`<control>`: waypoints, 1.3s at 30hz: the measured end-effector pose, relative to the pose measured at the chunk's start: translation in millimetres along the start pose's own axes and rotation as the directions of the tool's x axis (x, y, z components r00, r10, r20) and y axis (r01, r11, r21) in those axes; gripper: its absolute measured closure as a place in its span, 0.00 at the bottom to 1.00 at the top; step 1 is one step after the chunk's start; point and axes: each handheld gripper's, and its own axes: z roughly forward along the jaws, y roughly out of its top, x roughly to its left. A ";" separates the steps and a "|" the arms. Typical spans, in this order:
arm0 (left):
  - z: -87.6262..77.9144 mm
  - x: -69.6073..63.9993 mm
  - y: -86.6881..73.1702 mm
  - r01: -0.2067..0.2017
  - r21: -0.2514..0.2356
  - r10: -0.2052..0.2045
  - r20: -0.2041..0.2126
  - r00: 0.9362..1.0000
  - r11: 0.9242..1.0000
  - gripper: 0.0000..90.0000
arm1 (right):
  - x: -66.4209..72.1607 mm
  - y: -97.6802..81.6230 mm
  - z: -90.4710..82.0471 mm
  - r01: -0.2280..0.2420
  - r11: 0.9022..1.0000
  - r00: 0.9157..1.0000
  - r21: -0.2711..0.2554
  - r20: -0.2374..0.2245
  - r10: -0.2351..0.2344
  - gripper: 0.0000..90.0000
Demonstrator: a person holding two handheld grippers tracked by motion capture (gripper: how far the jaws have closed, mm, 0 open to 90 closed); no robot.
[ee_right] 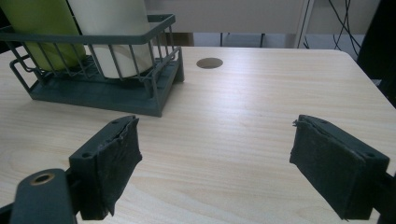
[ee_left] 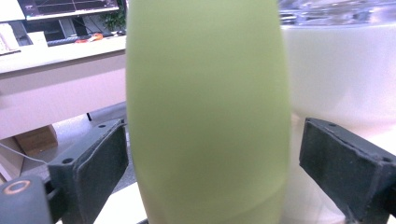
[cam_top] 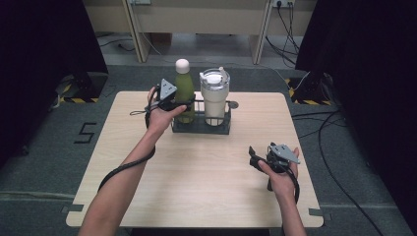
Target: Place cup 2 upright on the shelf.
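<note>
**A:** Start with the left tongs (cam_top: 183, 104). How do they stand?

**B:** Spread, with the tall matte green bottle with a rounded white cap (cam_top: 184, 88) between the two black padded jaws. In the left gripper view the bottle's body (ee_left: 208, 112) rises up the middle of the frame. The left-hand pad sits just at its side, so close I cannot tell whether it touches. The right-hand pad stands clear, with a gap showing. So nothing is pinched.

**A:** And the right tongs (cam_top: 253, 158)?

**B:** Also spread wide, with nothing between the jaws. In the right gripper view only bare pale wood lies between the two pads. In the high view they sit at the lower right of the frame, low over the desk, well apart from the bottle.

**A:** Where does the bottle stand?

**B:** Upright in the left end of a dark grey wire basket with a solid base (cam_top: 225, 129), at the upper middle of the high view. The left tongs come at it from the left side, about mid-height on its body.

**A:** What is next to it?

**B:** A cream-white tumbler with a clear lid (cam_top: 215, 96), upright in the right end of the same basket, just beside the bottle. In the right gripper view both sit at the upper left, behind the basket's wires (ee_right: 116, 70).

**A:** And beyond that?

**B:** The light wooden desk (cam_top: 206, 187), with a small round dark grommet (ee_right: 209, 63) just past the basket's right end.
</note>
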 end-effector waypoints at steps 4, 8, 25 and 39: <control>-6.9 0.3 0.0 -0.006 -0.007 0.006 -0.002 1.000 1.000 0.08 | 0.1 -0.1 0.3 0.002 1.000 1.000 0.000 0.000 -0.002 0.17; -14.1 1.2 0.2 -0.013 -0.012 0.013 -0.002 1.000 1.000 0.08 | 0.2 -0.2 0.1 -0.001 1.000 1.000 0.001 0.002 0.001 0.17; -40.7 -1.7 -1.1 -0.017 -0.032 0.017 0.011 1.000 0.999 0.10 | 0.1 0.3 -1.3 -0.002 1.000 1.000 -0.001 0.004 0.002 0.17; -66.8 -2.6 -7.1 -0.022 -0.031 0.022 0.017 1.000 0.999 0.10 | -0.5 0.6 -2.4 -0.002 1.000 1.000 -0.004 0.007 0.002 0.17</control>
